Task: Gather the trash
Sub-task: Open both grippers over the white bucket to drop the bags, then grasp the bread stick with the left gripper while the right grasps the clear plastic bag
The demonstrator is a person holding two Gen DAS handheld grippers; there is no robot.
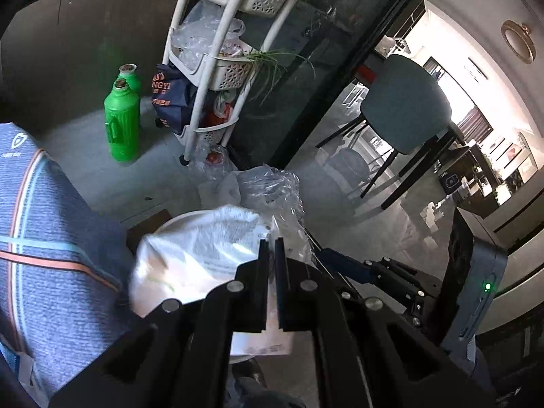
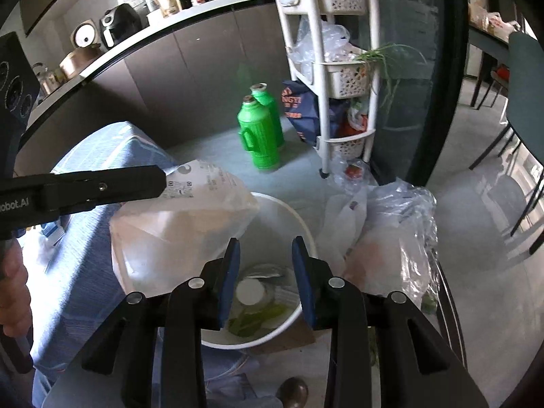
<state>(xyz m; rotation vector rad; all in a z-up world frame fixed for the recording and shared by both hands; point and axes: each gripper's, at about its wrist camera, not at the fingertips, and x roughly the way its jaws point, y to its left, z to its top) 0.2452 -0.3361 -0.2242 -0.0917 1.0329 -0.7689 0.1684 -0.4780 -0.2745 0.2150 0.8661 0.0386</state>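
A pale grey tiled floor (image 2: 210, 156) runs up to dark brown cabinet fronts (image 2: 190, 68) under a curved white countertop (image 2: 142, 32) crowded with small appliances. A white plastic three-tier rack (image 2: 343, 68) stands beside a dark glass sliding door (image 2: 404, 78). Beyond the door, a teal padded chair with black legs (image 1: 404, 105) stands in a brightly daylit room with white walls (image 1: 476, 17)

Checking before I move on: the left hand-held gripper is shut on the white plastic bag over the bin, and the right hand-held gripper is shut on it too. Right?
Not quite. The left hand-held gripper is shut on the white plastic bag over the bin, but the right hand-held gripper is open, with nothing between its blue pads. The right wrist view shows it.
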